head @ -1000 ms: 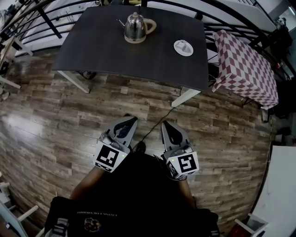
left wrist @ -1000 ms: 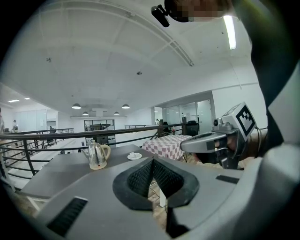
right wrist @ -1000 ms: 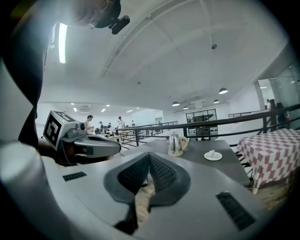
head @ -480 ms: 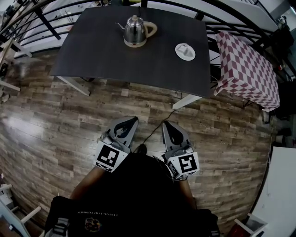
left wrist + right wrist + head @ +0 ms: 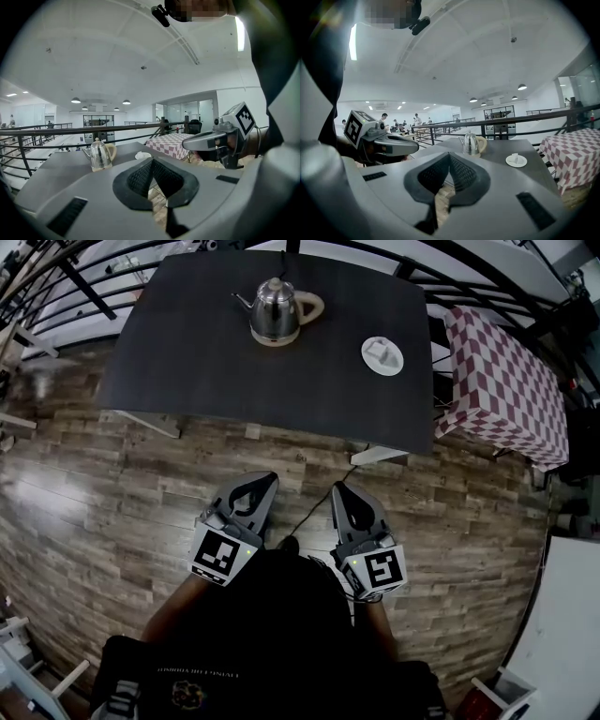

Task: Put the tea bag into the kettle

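Observation:
A steel kettle [image 5: 275, 310] with a tan handle stands at the far side of the dark table [image 5: 206, 362]. To its right a white saucer [image 5: 382, 355] carries the white tea bag [image 5: 379, 350]. Both grippers hang close to the person's body over the wooden floor, well short of the table. The left gripper [image 5: 258, 483] and the right gripper [image 5: 343, 493] are shut with nothing in them. The left gripper view shows the kettle [image 5: 99, 155] and saucer [image 5: 143, 155] beyond its closed tips. In the right gripper view the kettle [image 5: 472, 144] and tea bag [image 5: 514, 157] lie ahead.
A second table under a red-and-white checked cloth [image 5: 502, 381] stands right of the dark table. A black railing [image 5: 56, 282] runs behind both. A thin cable [image 5: 319, 498] lies on the plank floor between the grippers. White table legs [image 5: 375, 454] show under the near edge.
The table with kettle and saucer has slid slightly lower and nearer in the head view. Both grippers stay shut in much the same place by the body.

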The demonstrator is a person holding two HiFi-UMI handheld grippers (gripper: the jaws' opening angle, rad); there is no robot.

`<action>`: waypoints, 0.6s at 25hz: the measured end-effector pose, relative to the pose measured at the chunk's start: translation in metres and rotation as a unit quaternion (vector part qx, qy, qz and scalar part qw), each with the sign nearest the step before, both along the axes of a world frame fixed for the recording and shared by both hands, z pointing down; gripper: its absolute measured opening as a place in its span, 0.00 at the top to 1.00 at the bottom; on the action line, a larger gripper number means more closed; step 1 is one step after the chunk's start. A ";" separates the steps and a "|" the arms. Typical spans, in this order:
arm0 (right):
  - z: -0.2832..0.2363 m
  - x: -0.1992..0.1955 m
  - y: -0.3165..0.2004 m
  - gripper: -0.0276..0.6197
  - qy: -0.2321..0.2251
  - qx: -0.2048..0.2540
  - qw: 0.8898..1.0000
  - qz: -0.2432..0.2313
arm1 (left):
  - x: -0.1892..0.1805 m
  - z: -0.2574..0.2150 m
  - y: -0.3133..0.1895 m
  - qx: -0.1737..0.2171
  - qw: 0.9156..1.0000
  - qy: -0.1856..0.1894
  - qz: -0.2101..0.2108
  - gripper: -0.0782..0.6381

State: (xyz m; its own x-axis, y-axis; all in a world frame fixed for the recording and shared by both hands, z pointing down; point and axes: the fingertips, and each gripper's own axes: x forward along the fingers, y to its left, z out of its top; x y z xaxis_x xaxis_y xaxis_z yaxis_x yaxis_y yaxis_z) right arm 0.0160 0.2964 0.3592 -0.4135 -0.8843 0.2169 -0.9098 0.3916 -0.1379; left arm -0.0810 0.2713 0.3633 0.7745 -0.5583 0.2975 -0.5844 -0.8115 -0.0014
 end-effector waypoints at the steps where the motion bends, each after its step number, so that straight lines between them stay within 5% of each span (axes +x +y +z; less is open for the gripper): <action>1: 0.000 -0.001 -0.007 0.93 0.001 -0.001 1.000 0.000 | -0.001 0.000 -0.007 -0.001 1.000 0.000 0.001 0.88; 15: -0.008 -0.043 -0.086 0.93 0.010 0.001 1.000 0.010 | -0.040 -0.003 -0.088 -0.004 1.000 0.010 0.015 0.88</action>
State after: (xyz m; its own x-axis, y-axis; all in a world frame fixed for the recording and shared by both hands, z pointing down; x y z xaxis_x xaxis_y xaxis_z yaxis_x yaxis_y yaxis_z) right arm -0.0268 0.2102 0.3509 -0.3921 -0.8923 0.2238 -0.9197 0.3744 -0.1186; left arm -0.1207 0.1834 0.3604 0.7965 -0.5325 0.2863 -0.5600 -0.8283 0.0173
